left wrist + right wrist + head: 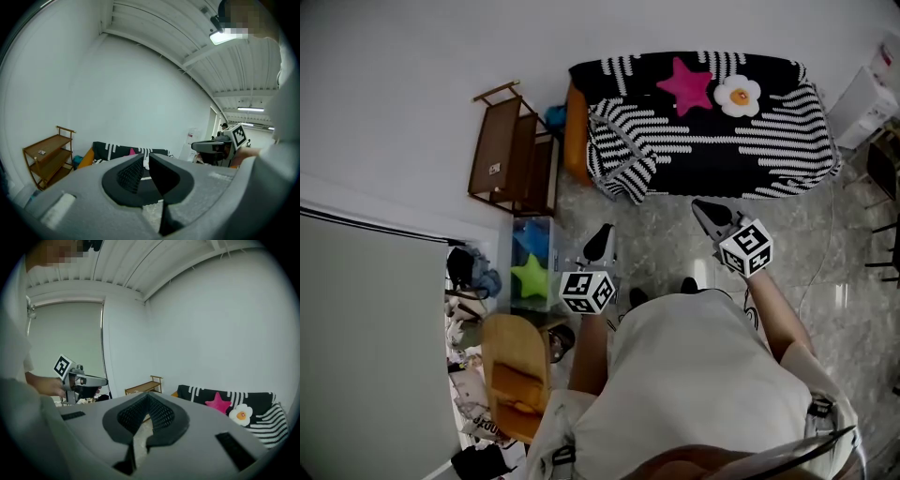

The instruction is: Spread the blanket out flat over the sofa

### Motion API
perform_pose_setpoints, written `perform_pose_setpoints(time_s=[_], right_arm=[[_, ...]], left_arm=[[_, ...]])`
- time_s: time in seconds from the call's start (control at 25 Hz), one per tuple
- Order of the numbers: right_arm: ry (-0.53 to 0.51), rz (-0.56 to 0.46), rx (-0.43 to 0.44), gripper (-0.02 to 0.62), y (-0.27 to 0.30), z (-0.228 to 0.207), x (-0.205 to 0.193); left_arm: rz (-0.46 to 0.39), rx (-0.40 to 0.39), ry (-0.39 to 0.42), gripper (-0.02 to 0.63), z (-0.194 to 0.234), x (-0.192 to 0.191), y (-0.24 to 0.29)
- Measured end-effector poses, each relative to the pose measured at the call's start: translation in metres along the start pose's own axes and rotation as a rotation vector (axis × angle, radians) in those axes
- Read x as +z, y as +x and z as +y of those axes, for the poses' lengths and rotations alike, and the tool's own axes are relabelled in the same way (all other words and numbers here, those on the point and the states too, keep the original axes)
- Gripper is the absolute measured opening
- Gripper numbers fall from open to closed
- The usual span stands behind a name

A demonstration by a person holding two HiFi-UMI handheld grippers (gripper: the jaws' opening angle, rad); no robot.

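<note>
A black blanket with white stripes (712, 141) lies over the sofa (575, 131) by the far wall. Its left end hangs bunched over the front (623, 159). On it rest a pink star cushion (686, 84) and a fried-egg cushion (738, 94). I stand in front of the sofa, apart from it. My left gripper (604, 230) is shut and holds nothing; its jaws meet in the left gripper view (145, 161). My right gripper (699, 204) is shut and empty too (147, 397). The right gripper view shows the blanket (262, 420) low at the right.
A brown wooden shelf (511, 150) stands left of the sofa. A clear box holding a green star toy (530, 274) and a wooden stool (516, 375) sit at my left. White boxes (867, 103) stand right of the sofa, and a grey roller blind (366, 356) fills the left side.
</note>
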State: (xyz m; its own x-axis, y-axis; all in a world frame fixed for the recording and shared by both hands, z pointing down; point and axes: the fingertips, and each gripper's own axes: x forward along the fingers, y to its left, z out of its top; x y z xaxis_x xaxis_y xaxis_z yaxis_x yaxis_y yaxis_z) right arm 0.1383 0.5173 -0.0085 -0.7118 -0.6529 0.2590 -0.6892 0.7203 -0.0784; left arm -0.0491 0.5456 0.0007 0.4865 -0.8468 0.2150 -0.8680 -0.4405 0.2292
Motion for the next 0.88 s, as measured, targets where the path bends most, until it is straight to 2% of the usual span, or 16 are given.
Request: perform_pose_setpoints(time_s=[0.04, 0.16, 0.32, 0.64, 0.88], right_arm=[[0.000, 0.000, 0.005, -0.002, -0.002, -0.002, -0.001], [-0.004, 0.003, 0.020, -0.002, -0.006, -0.007, -0.004], [-0.008, 0.006, 0.039, -0.002, -0.014, -0.015, -0.006], [-0.008, 0.018, 0.078, -0.002, -0.023, -0.032, -0.014], [0.012, 0.036, 0.093, -0.002, -0.028, -0.039, -0.029]], left_arm=[[0.000, 0.001, -0.003, 0.026, -0.003, -0.002, 0.001], [0.006, 0.007, -0.006, 0.100, -0.012, -0.006, 0.004], [0.004, 0.023, -0.009, 0.127, -0.025, -0.011, 0.007], [-0.002, 0.061, -0.023, 0.162, -0.047, -0.018, 0.013], [0.012, 0.089, -0.035, 0.164, -0.056, -0.031, 0.011]])
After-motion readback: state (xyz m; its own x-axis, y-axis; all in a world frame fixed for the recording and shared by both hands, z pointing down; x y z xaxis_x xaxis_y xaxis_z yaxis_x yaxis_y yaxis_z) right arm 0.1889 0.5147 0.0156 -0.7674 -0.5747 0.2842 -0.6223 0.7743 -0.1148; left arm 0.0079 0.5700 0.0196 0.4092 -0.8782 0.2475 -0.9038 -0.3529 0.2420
